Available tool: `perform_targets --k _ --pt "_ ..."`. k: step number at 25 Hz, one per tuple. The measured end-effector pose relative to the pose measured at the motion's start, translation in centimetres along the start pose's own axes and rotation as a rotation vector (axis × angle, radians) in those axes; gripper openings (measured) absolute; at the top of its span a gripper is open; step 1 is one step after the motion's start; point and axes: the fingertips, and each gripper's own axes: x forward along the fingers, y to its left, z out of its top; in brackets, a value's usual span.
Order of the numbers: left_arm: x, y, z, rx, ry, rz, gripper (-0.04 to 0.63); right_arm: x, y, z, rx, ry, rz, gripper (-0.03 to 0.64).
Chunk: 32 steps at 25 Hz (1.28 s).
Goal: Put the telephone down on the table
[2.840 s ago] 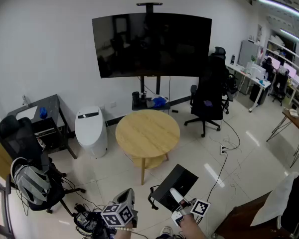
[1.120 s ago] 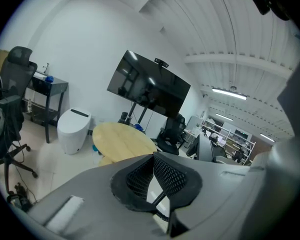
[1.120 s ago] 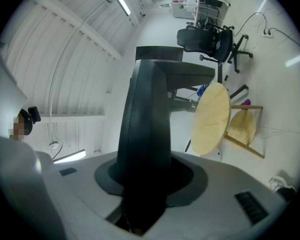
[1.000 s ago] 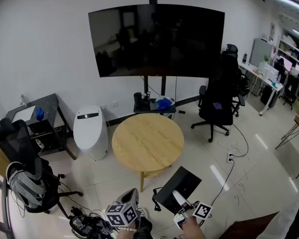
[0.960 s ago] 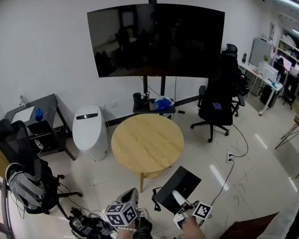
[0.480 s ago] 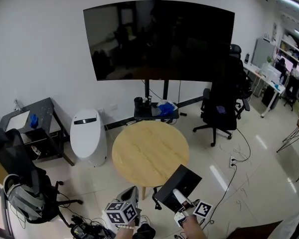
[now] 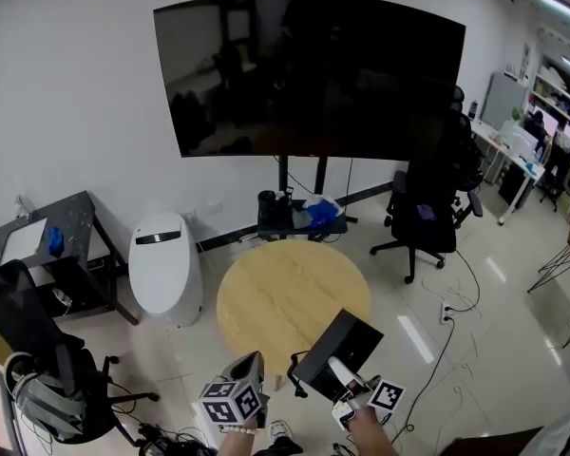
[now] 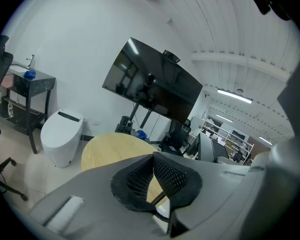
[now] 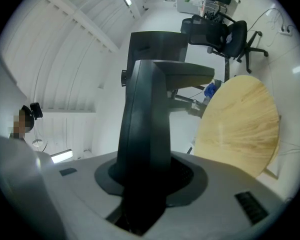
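Note:
A black telephone (image 7: 340, 348) hangs in my right gripper (image 7: 335, 369), whose jaws are shut on it, at the near edge of the round wooden table (image 7: 275, 297). In the right gripper view the telephone (image 9: 145, 129) fills the gap between the jaws, with the table (image 9: 240, 124) beyond on the right. My left gripper (image 7: 249, 369) sits left of the telephone, short of the table's edge. Its pads (image 8: 140, 174) meet with nothing clamped. A coiled cord (image 8: 160, 201) shows just below them, and the table (image 8: 110, 146) lies ahead.
A big dark screen on a stand (image 7: 309, 74) rises behind the table. A white appliance (image 7: 166, 264) and a black side table (image 7: 38, 245) stand left. An office chair (image 7: 432, 212) stands right. A chair with a backpack (image 7: 28, 397) and floor cables (image 7: 171, 437) lie near left.
Both grippers and the telephone have come forward to the table. The table now sits lower and closer in the head view, with the telephone over its near edge.

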Motion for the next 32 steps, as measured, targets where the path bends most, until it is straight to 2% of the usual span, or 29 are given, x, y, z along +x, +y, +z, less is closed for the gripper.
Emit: perform_targets --k 9,17,26,32 --pt "2.9 2.1 2.2 0.002 0.024 -0.030 -0.014 4.2 -0.3 0.4 -0.019 0.018 -0.001 0.166" --pt "3.6 3.3 2.7 -0.014 0.029 -0.020 -0.014 6.6 -0.6 -0.5 -0.005 0.079 0.012 0.165" --pt "4.8 5.2 2.5 -0.061 0.018 0.036 -0.014 9.5 -3.3 -1.1 -0.027 0.236 0.022 0.164" --pt "5.5 7.1 2.8 -0.096 0.011 0.098 -0.014 12.5 -5.9 -2.1 0.007 0.365 0.038 0.164"
